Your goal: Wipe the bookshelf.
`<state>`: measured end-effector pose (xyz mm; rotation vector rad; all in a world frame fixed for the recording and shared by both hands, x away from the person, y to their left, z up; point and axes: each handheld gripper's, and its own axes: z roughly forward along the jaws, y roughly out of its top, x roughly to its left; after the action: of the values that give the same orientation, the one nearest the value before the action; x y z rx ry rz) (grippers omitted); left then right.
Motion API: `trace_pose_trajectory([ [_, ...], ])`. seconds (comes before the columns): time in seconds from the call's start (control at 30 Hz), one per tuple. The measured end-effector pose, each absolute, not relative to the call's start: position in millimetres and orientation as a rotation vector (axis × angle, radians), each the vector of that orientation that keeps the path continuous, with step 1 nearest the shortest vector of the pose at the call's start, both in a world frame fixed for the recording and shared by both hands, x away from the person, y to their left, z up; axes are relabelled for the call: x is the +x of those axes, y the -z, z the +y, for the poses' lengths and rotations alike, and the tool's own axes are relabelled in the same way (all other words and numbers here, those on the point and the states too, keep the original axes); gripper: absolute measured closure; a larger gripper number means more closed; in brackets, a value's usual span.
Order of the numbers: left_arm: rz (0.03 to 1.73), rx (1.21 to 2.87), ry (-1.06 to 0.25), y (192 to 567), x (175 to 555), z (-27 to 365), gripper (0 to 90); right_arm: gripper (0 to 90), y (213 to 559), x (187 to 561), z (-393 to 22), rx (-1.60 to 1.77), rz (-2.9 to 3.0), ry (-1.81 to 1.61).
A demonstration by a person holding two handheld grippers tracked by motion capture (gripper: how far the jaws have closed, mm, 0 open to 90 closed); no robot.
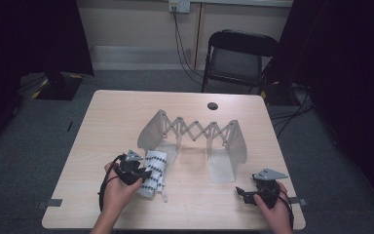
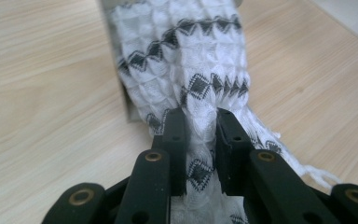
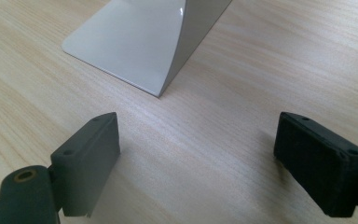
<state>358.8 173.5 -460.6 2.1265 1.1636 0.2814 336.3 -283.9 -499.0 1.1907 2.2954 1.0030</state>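
A light wooden table (image 1: 112,122) is standing on grey carpet, with a black folding chair (image 1: 238,56) behind it at twelve o'clock and dark curtains on both sides. In the middle of the table an expandable white rack (image 1: 195,134) with a scissor-type link is standing, its two end plates well apart.

The left gripper (image 1: 143,174) is holding a white towel with black diamond bands (image 1: 155,173). In the left gripper view its jaws are standing narrow and the pads are pressing on a bunched fold of the cloth (image 2: 200,135). The towel is lying at about seven o'clock from the rack, touching or just beside the foot of the left end plate, and its long axis is running roughly from six to twelve o'clock, toward that plate. From the gripper the free part of the towel is stretching away at about one o'clock.

The right gripper (image 1: 241,192) is resting at about five o'clock of the table, its jaws wide apart with only bare wood (image 3: 200,154) between them; the foot of the right end plate (image 3: 135,42) is lying ahead of it at eleven o'clock.

I judge that the left hand is much nearer to the towel, so the coming move is belonging to it: carrying the cloth toward the rack.
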Motion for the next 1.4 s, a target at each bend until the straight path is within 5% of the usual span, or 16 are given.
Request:
trace_pose_trajectory([
  [0.67,1.279,2.093,-0.372,448,339,231,77.0,13.5,499,336,-284,1.192,2.294,-1.003],
  [0.9,1.37,2.081,-0.453,442,361,241,77.0,13.5,499,337,-283,1.195,2.293,-1.002],
  [1.4,1.323,2.069,-0.39,472,407,212,75.8,13.5,499,337,-283,1.196,2.293,-1.001],
])
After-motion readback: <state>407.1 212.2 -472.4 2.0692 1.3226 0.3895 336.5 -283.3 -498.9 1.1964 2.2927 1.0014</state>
